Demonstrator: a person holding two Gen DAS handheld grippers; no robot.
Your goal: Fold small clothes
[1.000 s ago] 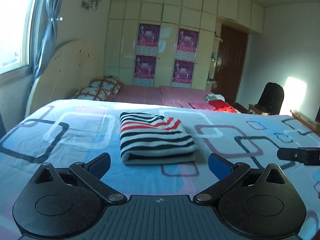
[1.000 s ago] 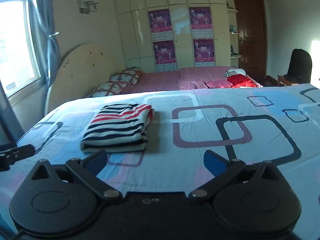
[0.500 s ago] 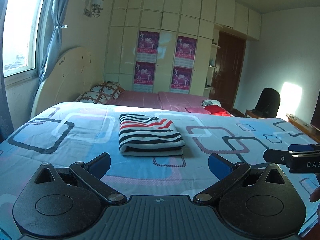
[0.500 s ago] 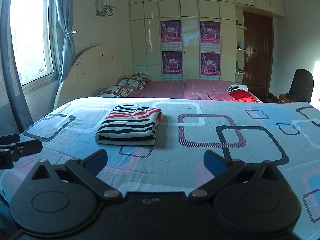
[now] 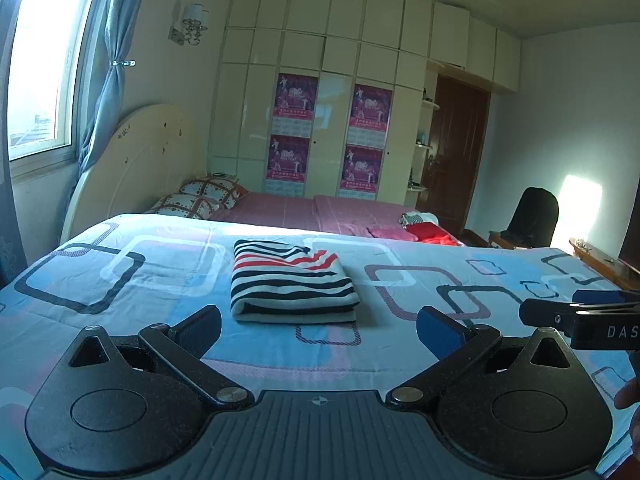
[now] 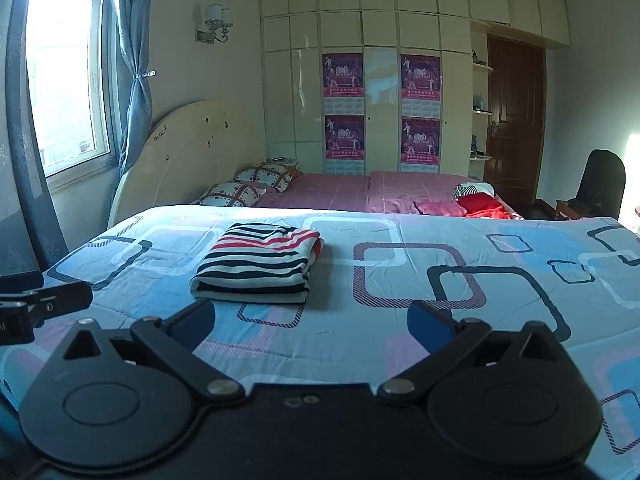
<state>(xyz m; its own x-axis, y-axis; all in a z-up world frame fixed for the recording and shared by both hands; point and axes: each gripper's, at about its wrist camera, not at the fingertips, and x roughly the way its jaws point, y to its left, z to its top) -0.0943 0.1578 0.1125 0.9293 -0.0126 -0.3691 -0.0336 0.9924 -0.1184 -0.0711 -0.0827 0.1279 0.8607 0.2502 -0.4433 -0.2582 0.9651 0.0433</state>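
While hovering low above the near edge of the bed, both claws spread wide and pinching nothing.

Left claw (image 5: 319, 326): blue pads far apart, gap bare, aimed across the bed toward the garment.
Right claw (image 6: 310, 322): spread just as wide, nothing between its pads; seen from the left wrist as a black tip (image 5: 580, 318) poking in at the right edge.
Other claw in right view: left one's black tip (image 6: 44, 300) entering at the left margin.
Striped garment (image 5: 290, 282): straight ahead of the left claw, just beyond its pads; ahead and somewhat left of the right claw (image 6: 256, 266); folded into a compact rectangle, thick fold edge nearest, lying flat, touched by neither claw.
Stripes: dark and white, red bands toward the far side.
Bed cover (image 5: 420, 344): pale blue with rounded square outlines, under and around the garment.
Farther out: second bed with pink sheet (image 6: 340, 190), patterned pillows (image 6: 248, 186) at its left end, red and pink clothes (image 6: 476, 204) at its right end.
Beyond that: cream wardrobe (image 5: 332, 92) with purple posters, dark door (image 5: 452, 156) to its right, black chair (image 5: 534, 216) far right, window (image 6: 66, 76) with blue curtain far left.
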